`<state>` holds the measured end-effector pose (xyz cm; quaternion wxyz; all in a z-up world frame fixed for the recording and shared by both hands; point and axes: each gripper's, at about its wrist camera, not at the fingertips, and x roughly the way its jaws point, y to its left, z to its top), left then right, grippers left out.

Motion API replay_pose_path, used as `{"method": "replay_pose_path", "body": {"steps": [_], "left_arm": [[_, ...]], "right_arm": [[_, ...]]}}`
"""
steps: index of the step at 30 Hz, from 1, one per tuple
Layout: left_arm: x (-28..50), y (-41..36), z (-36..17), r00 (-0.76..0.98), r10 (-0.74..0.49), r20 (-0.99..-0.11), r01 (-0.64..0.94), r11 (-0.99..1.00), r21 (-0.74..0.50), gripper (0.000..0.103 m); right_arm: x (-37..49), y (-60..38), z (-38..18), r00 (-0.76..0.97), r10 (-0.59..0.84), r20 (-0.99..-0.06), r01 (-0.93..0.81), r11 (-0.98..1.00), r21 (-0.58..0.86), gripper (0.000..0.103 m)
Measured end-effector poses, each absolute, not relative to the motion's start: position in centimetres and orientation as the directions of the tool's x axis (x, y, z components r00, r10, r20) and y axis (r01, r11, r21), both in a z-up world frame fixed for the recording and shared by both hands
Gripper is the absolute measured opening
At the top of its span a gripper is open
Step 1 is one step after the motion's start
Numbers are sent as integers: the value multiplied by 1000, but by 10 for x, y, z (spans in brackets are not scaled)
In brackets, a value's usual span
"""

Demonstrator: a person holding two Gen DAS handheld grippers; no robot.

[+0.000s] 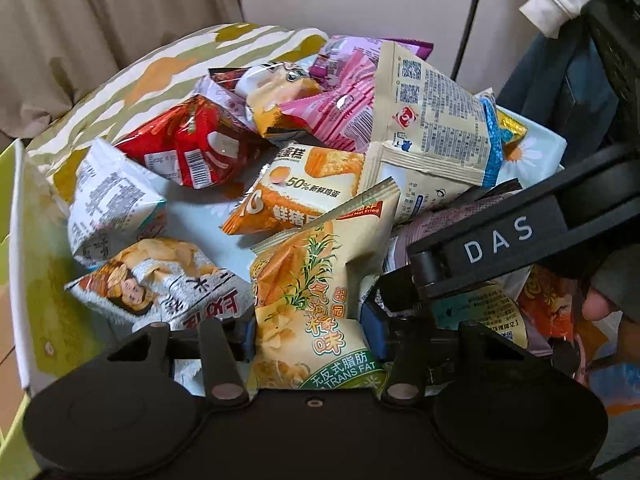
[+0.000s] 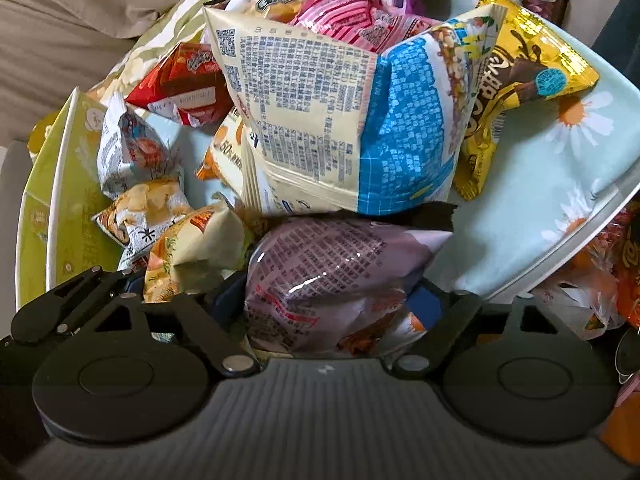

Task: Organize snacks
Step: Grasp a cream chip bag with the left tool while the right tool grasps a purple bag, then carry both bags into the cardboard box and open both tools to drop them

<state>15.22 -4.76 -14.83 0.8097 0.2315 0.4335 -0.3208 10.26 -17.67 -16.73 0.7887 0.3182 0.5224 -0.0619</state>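
1. cream-green chip bag (image 1: 316,312) is sitting at 6 o'clock in left wrist view, inside the snack bin (image 1: 24,280); left gripper (image 1: 310,344) is clenching on its lower half.
2. bag's looking light, puffy, slick film, crushable chips — prob best taking it at the crimped edge.
3. mauve bag (image 2: 332,280) is lying between right gripper (image 2: 332,304) jaws at 6 o'clock; can't tell if it's gripping.
4. print reading "trans fat", "50%"; gripper arm (image 1: 500,240) at 3 o'clock reading "das".
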Motion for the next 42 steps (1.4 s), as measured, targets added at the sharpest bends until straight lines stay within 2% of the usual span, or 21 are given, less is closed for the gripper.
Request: {"method": "replay_pose_path", "body": {"steps": [2,5,15,29,42], "left_arm": [[146,-46,-144,440,-314,-842,706,700,108,54],[137,-46,-138,459,-296,-837,683,721,120,54],[103,-36,-106,560,-228,-796,555,817,157,54],[70,1,-41,732,-33,-681,239,948,211,54],[123,90,22,819,157,-552,-39,975,219,54]], "right_arm": [[101,-178,-164,455,245,-856,408,797,445,84],[99,-177,-159,458,253,-852,376,814,443,78],[84,-174,-134,474,321,-820,235,851,469,75],[97,-157,-69,514,430,-742,-82,886,456,75],[161,-92,7,581,518,-628,-304,854,423,75]]}}
